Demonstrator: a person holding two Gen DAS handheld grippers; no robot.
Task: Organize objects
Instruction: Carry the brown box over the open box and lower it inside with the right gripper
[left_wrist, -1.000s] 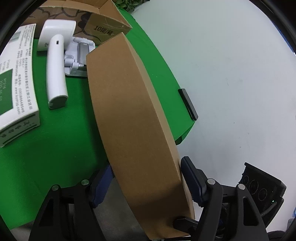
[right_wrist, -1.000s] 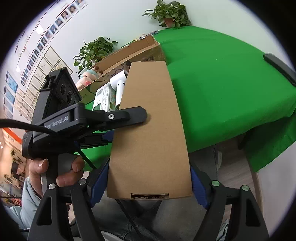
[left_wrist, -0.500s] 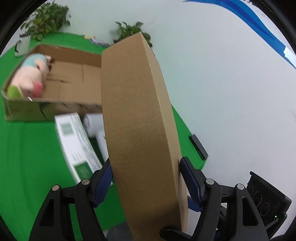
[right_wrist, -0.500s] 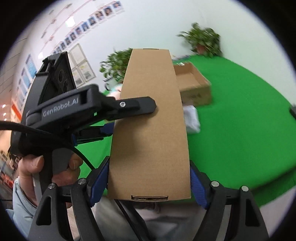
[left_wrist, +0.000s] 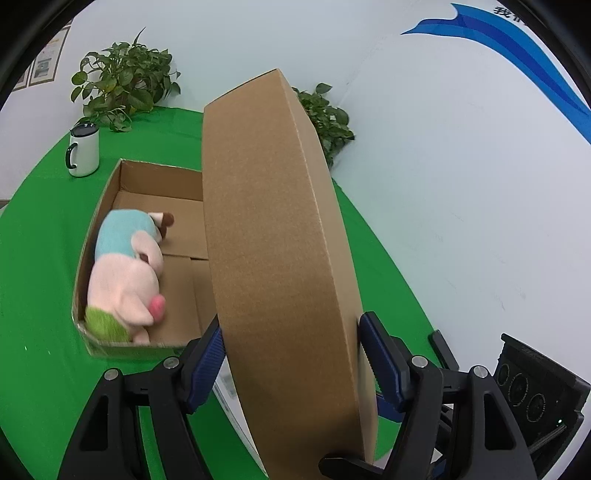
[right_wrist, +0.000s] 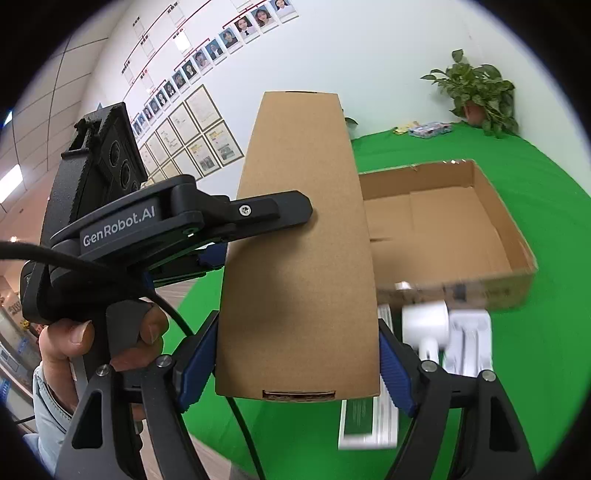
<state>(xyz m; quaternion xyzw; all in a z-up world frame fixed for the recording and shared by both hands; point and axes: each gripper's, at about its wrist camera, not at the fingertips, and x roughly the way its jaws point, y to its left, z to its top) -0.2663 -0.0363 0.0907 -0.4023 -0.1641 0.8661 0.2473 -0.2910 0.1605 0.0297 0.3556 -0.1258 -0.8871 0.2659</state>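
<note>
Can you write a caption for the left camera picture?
Left gripper holding a flat cardboard box above a toy pig lying in an open carton.

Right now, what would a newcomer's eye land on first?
The flat brown cardboard box fills the middle of both views, clamped on edge by the left gripper and the right gripper. Behind it, on the green tablecloth, an open cardboard tray holds a plush pig.

brown cardboard box (left_wrist: 273, 236) | closed, flat, tilted | raised above open carton (left_wrist: 159, 206)
</note>
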